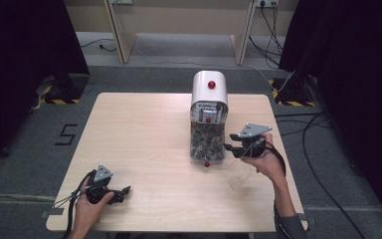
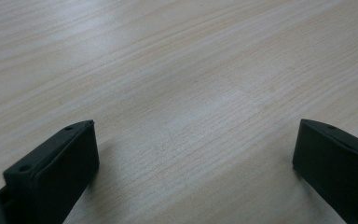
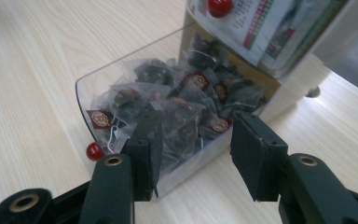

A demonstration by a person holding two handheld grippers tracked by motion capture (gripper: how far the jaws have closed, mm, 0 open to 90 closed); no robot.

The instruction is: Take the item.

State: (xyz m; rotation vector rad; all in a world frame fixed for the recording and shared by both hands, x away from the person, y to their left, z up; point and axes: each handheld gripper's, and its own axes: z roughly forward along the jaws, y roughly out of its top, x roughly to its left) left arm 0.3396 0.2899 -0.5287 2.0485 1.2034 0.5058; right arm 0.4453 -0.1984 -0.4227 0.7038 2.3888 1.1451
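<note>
A white tea bag dispenser (image 1: 209, 94) stands near the far edge of the table (image 1: 139, 129), its clear drawer (image 3: 88, 93) pulled open toward the person and heaped with tea bags (image 3: 177, 102). The right gripper (image 3: 196, 144) hovers at the drawer's right side, jaws spread, one inside the drawer among the bags. The left gripper (image 1: 124, 191) rests near the front left corner, jaws wide apart over bare wood; a clear cup (image 1: 238, 174) sits just beside the right hand (image 1: 266, 162).

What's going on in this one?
A person at a wooden table holds a gripper in each hand. The right gripper, jaws open, is at the open clear drawer of a white dispenser, which is full of tea bags; nothing is gripped yet. The left gripper rests open over bare tabletop near the front left. A clear cup sits by the right hand.
</note>
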